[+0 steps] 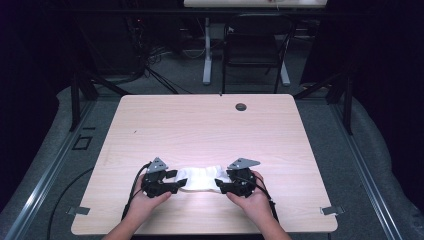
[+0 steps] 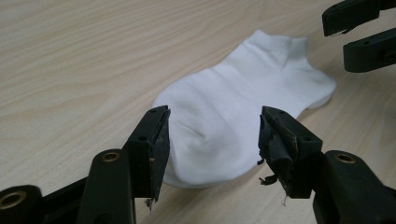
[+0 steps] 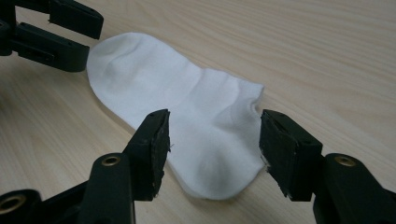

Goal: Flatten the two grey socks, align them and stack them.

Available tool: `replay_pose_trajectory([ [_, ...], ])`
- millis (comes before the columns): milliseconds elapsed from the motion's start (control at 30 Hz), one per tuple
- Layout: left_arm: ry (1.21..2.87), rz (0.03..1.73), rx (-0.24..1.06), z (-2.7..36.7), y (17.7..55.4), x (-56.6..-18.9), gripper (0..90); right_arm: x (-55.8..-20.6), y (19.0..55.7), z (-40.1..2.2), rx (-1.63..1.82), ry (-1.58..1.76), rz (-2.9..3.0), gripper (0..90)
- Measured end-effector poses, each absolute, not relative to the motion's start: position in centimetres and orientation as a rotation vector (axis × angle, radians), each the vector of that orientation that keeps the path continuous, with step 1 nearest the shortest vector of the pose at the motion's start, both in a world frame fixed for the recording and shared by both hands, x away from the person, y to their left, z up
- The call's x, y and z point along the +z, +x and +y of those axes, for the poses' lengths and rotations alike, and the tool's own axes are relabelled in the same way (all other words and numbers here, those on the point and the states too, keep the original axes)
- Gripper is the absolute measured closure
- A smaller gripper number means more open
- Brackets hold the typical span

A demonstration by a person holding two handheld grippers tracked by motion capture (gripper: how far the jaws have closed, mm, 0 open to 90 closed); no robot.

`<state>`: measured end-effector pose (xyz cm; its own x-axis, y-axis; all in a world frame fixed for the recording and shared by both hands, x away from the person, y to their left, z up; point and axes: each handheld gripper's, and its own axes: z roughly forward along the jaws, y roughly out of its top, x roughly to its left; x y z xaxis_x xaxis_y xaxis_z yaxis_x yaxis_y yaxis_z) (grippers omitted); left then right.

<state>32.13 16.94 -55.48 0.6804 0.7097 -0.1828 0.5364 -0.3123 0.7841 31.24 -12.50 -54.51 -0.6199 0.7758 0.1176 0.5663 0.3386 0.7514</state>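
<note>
A white ankle sock [image 1: 200, 178] lies flat on the wooden table [image 1: 200, 125] near its front edge, between both hands. My left gripper [image 1: 176, 181] stands open at the sock's left end; in the left gripper view its jaws straddle the toe end of the sock [image 2: 224, 121] without closing on it. My right gripper [image 1: 220, 181] stands open at the right end, its jaws either side of the heel and cuff part of the sock [image 3: 205, 130]. The right gripper [image 2: 359, 42] shows far off at the top right, and the left gripper [image 3: 51, 32] at the top left.
A small dark round grommet [image 1: 241, 106] sits in the table near its far edge. Behind the table stand a black chair [image 1: 255, 50] and a white desk leg [image 1: 207, 50]. Cables trail off the front left.
</note>
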Motion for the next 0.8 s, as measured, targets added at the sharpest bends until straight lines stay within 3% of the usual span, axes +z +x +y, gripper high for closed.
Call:
replay_pose_trajectory([
  [467, 1.991, 0.972, 0.260, 19.1, 30.5, -53.8, 43.1, -52.7, 28.2, -15.5, 1.219, 1.183, 2.250, 42.2],
  [800, 2.029, 0.998, 0.300, 21.1, 29.7, -55.5, 43.4, -54.9, 27.1, -17.0, 1.184, 1.162, 2.225, 48.6],
])
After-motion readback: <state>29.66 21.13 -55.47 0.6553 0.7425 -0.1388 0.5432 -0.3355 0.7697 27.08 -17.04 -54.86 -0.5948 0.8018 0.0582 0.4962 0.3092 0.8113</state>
